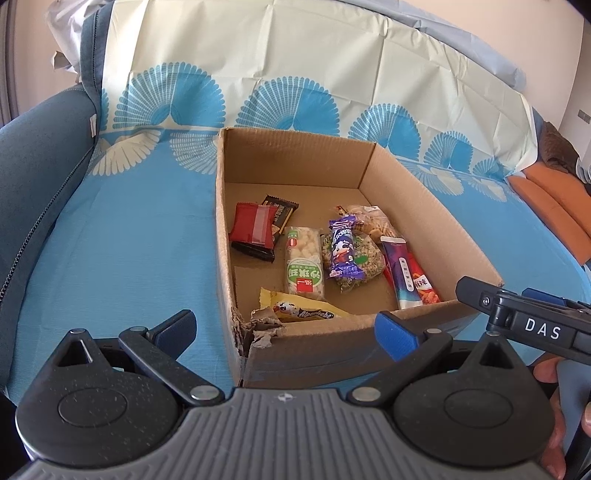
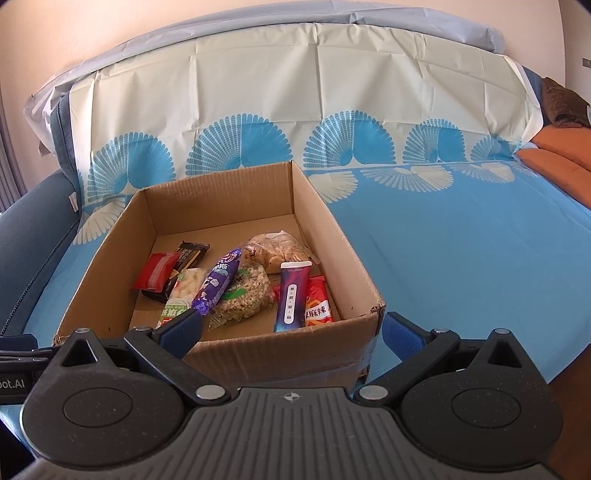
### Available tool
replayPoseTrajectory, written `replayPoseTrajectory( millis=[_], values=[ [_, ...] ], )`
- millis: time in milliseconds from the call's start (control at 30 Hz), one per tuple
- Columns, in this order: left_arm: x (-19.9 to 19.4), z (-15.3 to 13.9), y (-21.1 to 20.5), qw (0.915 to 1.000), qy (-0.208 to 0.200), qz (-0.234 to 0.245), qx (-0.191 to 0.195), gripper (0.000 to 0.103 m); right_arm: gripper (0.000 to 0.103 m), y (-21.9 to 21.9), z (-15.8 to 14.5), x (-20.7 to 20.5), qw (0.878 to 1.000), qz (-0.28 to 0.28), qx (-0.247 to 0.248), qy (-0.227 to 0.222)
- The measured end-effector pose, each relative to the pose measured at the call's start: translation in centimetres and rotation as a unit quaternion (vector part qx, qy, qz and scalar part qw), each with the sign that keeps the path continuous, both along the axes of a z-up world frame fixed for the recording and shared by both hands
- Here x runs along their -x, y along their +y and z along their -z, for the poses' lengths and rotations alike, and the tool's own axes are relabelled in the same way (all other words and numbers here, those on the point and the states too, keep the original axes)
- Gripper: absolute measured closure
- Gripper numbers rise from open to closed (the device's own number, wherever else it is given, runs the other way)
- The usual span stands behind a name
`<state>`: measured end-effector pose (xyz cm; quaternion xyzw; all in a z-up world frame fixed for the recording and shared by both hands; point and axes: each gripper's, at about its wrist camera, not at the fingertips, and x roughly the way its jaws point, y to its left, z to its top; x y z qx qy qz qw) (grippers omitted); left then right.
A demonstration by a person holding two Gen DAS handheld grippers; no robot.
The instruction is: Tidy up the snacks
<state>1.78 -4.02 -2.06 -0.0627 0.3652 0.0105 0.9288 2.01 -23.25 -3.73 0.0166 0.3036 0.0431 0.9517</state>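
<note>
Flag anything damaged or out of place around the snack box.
The cardboard box is torn at its near left corner: ragged, peeling cardboard beside the yellow snack packet. The near right corner is frayed too. The snacks all lie inside.

Sofa (image 1: 33, 177), dark blue fabric, zip seam along the left armrest. Seat and backrest draped with a creased plastic sheet (image 2: 461, 236): bright blue over the seat, cream over the back, a band of blue and cream fan shapes between. Orange cushion (image 2: 561, 151) at the right end, brown cloth (image 2: 561, 103) behind it. Pale peach wall (image 2: 147, 33) above. Soft daylight, no hard shadows.
</note>
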Motion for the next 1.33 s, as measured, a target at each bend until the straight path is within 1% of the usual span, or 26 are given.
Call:
replayPoseTrajectory(
  millis=[800,1033,1233,1333],
  values=[
    [0.0,0.1,0.0,0.9999,0.002,0.008,0.007,0.000,0.001,0.0,0.0,0.0,1.000,0.000,0.000,-0.001],
    [-0.1,0.2,-0.1,0.9999,0.003,0.012,0.009,0.000,0.001,0.1,-0.4,0.0,1.000,-0.004,-0.005,-0.009],
    [-0.2,0.4,-0.2,0.9998,-0.006,0.017,0.011,0.000,0.001,-0.8,-0.6,-0.3,0.999,0.010,-0.028,-0.018],
    [-0.6,0.5,-0.4,0.9996,-0.002,0.022,0.014,0.000,0.001,-2.5,-0.9,-0.5,0.997,0.034,-0.067,-0.035]
  ],
)
